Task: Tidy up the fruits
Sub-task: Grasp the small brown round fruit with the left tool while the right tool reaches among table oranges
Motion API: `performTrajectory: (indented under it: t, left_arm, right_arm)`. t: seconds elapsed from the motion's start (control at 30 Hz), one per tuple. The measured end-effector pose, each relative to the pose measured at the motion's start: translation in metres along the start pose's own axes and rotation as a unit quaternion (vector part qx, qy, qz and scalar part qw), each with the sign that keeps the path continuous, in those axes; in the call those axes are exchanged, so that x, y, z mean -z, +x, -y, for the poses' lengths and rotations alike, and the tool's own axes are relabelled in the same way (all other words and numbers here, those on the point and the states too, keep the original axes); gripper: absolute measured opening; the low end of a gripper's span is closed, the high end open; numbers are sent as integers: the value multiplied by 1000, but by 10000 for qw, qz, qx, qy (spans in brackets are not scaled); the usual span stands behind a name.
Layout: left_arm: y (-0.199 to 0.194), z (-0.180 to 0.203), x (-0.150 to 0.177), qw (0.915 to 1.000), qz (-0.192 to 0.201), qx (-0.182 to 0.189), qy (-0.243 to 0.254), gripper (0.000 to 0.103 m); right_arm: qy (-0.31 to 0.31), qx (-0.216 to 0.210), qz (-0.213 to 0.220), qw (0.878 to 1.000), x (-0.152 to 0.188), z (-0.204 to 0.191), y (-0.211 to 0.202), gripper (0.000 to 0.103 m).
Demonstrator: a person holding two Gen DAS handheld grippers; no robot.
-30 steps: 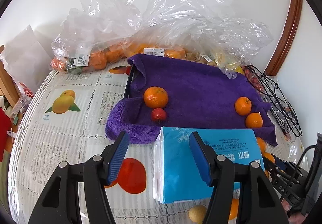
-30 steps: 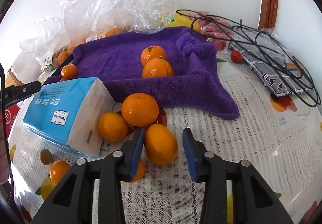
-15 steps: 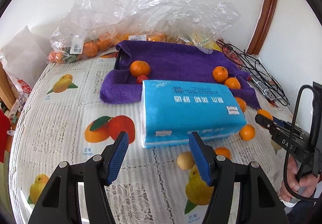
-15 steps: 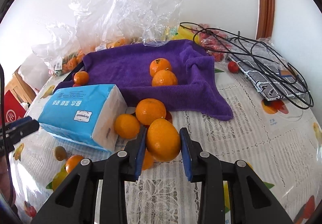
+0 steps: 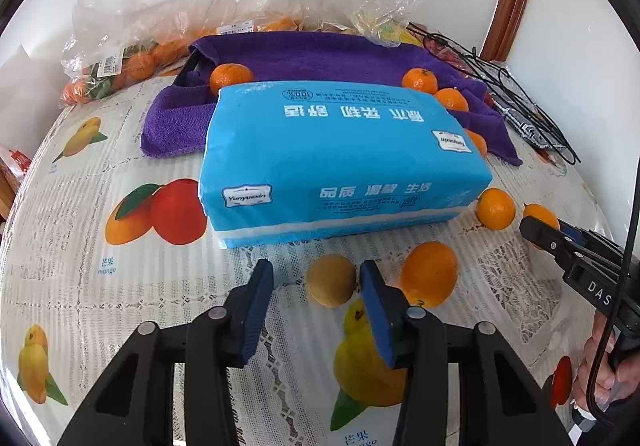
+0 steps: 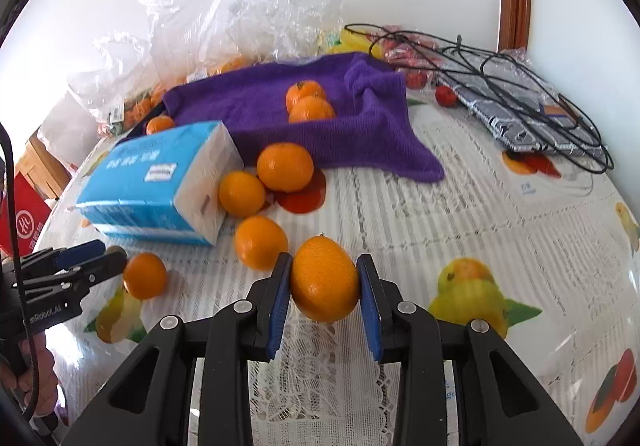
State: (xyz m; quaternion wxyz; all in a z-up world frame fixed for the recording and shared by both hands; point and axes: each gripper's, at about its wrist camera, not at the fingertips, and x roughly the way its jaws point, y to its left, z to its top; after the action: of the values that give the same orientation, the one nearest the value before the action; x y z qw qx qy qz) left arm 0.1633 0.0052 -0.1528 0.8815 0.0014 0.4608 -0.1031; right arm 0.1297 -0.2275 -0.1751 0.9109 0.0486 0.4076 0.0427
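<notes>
Orange [image 6: 324, 278] sits clamped in my right claw [image 6: 325, 288], above the worktop [image 6: 460, 213]. My left claw [image 5: 316, 292] is closing, pads not yet pressing the small yellowish fruit [image 5: 331, 280] just ahead, beside the tissue pack [image 5: 332, 161].

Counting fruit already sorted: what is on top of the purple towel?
On the purple towel three oranges show: two touching, one by the tissue pack. The pack may hide more.
</notes>
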Motion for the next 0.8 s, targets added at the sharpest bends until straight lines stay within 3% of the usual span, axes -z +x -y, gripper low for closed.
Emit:
performTrajectory:
  t: [0.07,0.47,0.57,0.8]
  left_arm:
    - [-1,1,2,9998,126,-134,38,25]
    - [-2,3,5,9994,236,-240,56,25]
    - [-9,-2,2,9995,251,-165,-129,25]
    - [-34,-6,-10,9988,459,-107,-146,25]
  right_arm:
    - [-66,35,-43,10000,4,-1,4,32]
    - [60,-123,-57,9999,6,3,3,33]
    - [110,-149,-78,9998,4,6,1,32]
    - [47,-94,287,9995,-16,-1,-20,32]
